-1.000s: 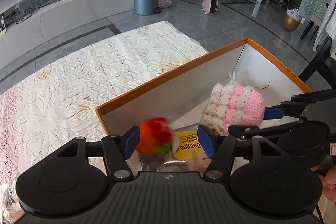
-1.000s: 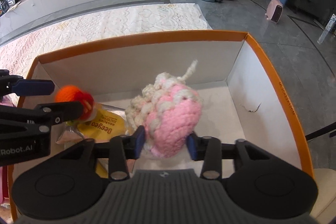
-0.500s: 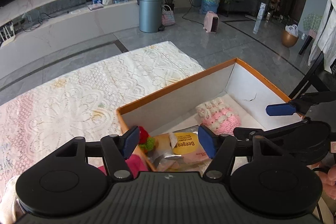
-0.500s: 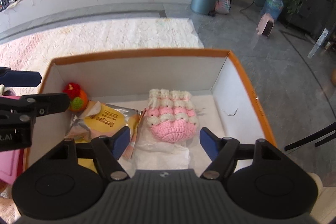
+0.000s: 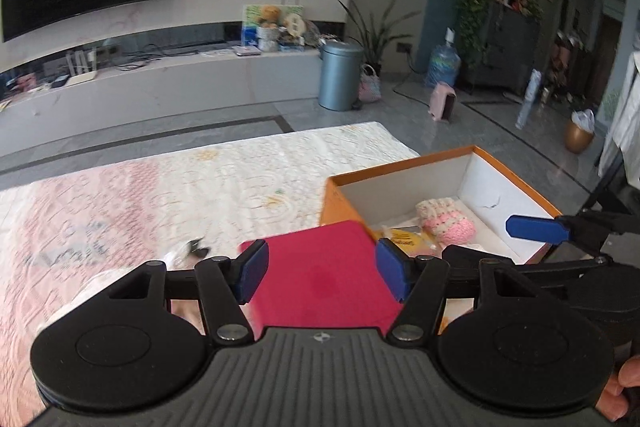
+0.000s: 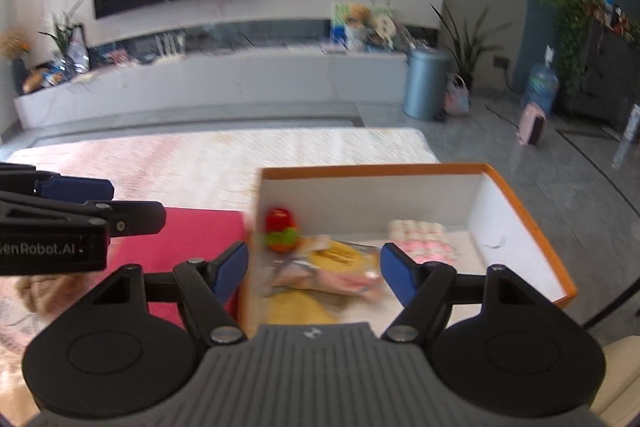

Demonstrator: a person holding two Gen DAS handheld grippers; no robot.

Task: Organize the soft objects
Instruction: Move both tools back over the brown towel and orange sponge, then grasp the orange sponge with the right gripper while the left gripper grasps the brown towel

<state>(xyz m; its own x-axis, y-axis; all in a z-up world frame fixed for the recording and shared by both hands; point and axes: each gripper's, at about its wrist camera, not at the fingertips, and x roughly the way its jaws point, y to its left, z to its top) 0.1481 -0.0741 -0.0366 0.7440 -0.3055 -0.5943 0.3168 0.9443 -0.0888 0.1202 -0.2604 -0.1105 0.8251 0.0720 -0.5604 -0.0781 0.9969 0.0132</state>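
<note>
Lace cloth (image 5: 168,187) covers the table, and an orange-rimmed cardboard box (image 6: 532,227) sits on it toward the right. Both hand-held grippers hover above the near side of the table, angled down. The left gripper (image 5: 322,269) has its blue pads spread wide with nothing between them; below the gap lies a flat red piece (image 5: 320,267), which butts against the box's near left corner. The right gripper (image 6: 314,273) is also spread wide and empty, and it hangs over the box's near edge. Inside the box, the pink and cream crocheted pouch (image 6: 424,239) lies on the white floor toward the right, just beyond the right gripper's right pad and clear of it. A small red, orange and green knitted toy (image 6: 282,231) rests in the box's left corner, beyond that gripper's left pad. Between those two soft things lies a crinkled yellow snack packet (image 6: 340,259), straight ahead of the right gripper's gap. From the left wrist view, the pouch (image 5: 446,221) and the packet (image 5: 404,239) show past the red piece, to the right of the left gripper, and the right gripper's blue finger (image 5: 538,229) reaches across the box's right rim. A beige soft thing (image 6: 44,291) lies blurred at the table's near left, under the left gripper.
</note>
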